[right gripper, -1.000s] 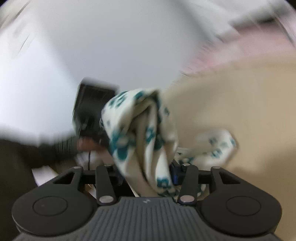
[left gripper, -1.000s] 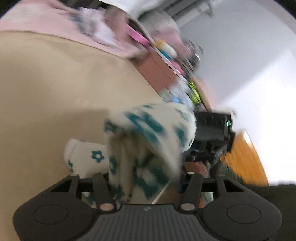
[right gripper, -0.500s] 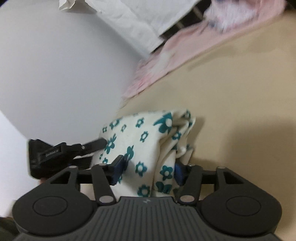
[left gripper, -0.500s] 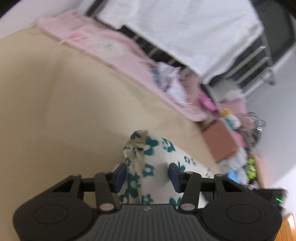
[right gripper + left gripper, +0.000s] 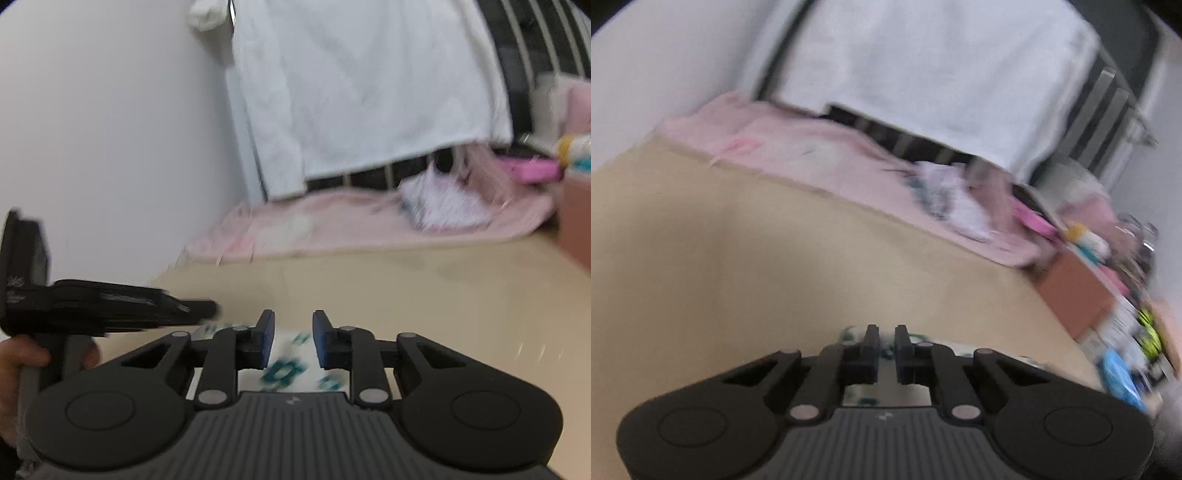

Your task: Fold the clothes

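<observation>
Beige tabletop (image 5: 746, 258) fills the left wrist view, pink blanket (image 5: 827, 162) behind. Left gripper (image 5: 885, 341) has its jaws nearly pressed together; whether they nip the cream cloth with teal flowers (image 5: 925, 341) beneath is unclear. A snag could drag the fold open.

Right wrist view: right gripper (image 5: 293, 334) stands part-spread above the cloth, gripping nothing. No writing is legible; blur hides detail.

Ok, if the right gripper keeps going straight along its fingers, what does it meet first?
Probably the floral cloth lying low between the fingers of the right gripper, then the tan tabletop. Blur makes depth uncertain.
</observation>
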